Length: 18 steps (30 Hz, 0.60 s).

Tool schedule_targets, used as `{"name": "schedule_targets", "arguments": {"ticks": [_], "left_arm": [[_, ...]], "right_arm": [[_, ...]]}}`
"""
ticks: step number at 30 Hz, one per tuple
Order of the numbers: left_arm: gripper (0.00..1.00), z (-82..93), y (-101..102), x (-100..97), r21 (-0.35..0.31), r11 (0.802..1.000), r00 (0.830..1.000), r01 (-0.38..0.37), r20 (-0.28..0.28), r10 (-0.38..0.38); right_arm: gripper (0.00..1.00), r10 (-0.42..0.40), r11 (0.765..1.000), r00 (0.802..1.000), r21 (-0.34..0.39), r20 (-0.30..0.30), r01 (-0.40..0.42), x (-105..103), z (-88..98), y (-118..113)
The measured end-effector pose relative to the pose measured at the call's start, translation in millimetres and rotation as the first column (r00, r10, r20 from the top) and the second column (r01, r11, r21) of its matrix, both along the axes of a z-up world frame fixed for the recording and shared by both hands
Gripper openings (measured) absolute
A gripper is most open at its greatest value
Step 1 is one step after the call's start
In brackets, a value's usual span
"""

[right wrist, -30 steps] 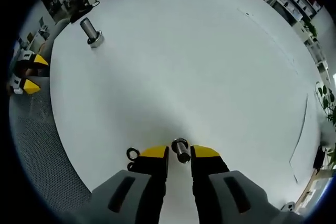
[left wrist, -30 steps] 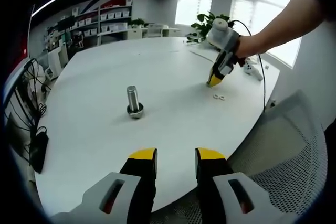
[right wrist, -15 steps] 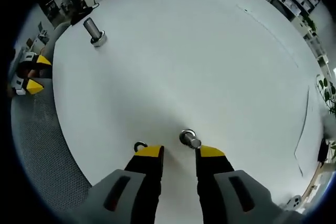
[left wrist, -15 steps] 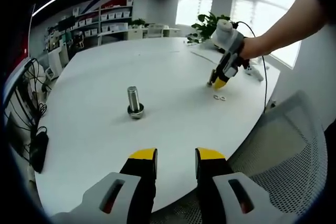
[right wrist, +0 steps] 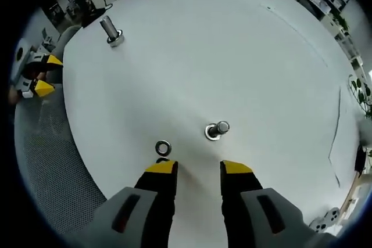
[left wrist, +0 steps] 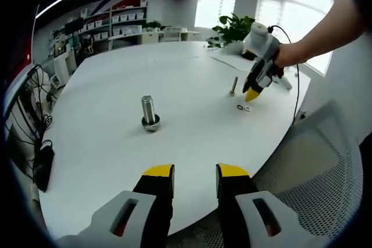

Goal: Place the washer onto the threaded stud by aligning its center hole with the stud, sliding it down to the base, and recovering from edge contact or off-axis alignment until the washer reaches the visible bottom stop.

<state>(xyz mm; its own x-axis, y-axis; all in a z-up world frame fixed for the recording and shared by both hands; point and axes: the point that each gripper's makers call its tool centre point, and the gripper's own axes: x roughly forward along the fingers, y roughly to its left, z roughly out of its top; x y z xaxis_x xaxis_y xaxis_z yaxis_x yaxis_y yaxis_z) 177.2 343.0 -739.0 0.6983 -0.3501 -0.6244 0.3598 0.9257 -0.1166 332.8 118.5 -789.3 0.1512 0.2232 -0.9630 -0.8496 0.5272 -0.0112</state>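
A thin threaded stud stands upright on its base on the white table, just ahead of my right gripper, which is open and holds nothing. A steel washer lies flat just ahead of the gripper's left fingertip. In the left gripper view, that stud and two small washers sit at the far right, with the right gripper hovering over the washers. A thicker stud stands mid-table. My left gripper is open at the table's near edge.
A grey mesh chair stands by the table edge on the right. Cables and a black box lie off the left side. A plant and a white device sit beyond the far edge. The thick stud and the left gripper appear far left.
The right gripper has let go of the thin stud and drawn back; the stud now stands free ahead of the jaws, and the washer is in the open. The left gripper has stayed still.
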Motion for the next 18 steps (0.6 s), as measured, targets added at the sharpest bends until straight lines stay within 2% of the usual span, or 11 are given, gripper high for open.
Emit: {"name": "schedule_targets", "arguments": {"ticks": [18], "left_arm": [[0.27,0.3,0,-0.2,0.003,1.000,1.000,0.002,0.001,-0.002]], "right_arm": [[0.37,0.061,0.998,0.998,0.015,-0.015,-0.061,-18,0.2,14]]}}
